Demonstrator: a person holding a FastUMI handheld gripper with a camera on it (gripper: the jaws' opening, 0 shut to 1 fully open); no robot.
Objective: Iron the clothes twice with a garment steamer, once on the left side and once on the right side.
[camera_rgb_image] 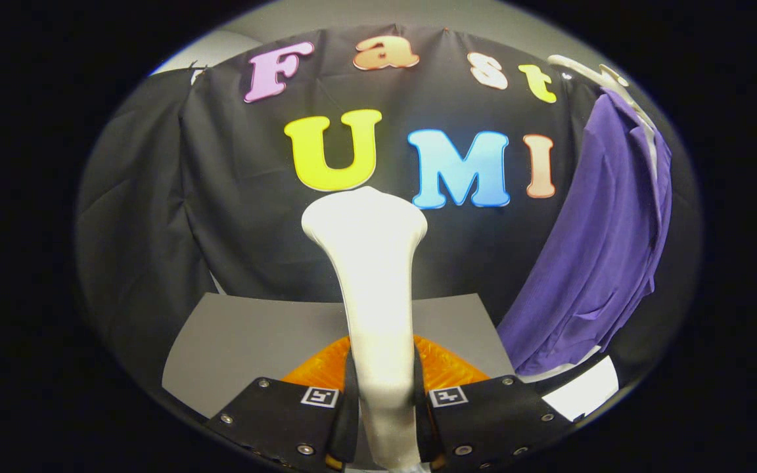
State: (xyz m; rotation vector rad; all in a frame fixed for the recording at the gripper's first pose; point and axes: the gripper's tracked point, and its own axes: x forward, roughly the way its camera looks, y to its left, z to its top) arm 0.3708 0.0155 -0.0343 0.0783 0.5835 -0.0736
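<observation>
White and smooth, the garment steamer (370, 289) stands upright between the two fingers of the gripper (384, 401), its slim handle running up from the grasp and flaring into a broad head above. Both fingers press against the sides of the handle, one on each flank, so the gripper is clamped on it with no gap showing on either side. Small square markers sit on the finger mounts, one to each side of the handle.

Beyond the fingers lies a grey desk (240, 335), its far edge meeting the black cloth wall (221, 217) of the booth. The steamer's head rises in front of that wall, well above the desk's far edge.

Off to the right of the steamer, past the desk's right edge, hangs a purple garment (605, 243). It drapes from a white hanger (592, 69) whose hook and shoulder show at the top. The fabric falls in soft folds, and its lower hem ends near the desk's near right corner, above a white patch (582, 394) of surface that I cannot identify. The steamer head is well apart from the garment and does not touch it; its broad face cannot be seen, so which way it points is unclear.
</observation>
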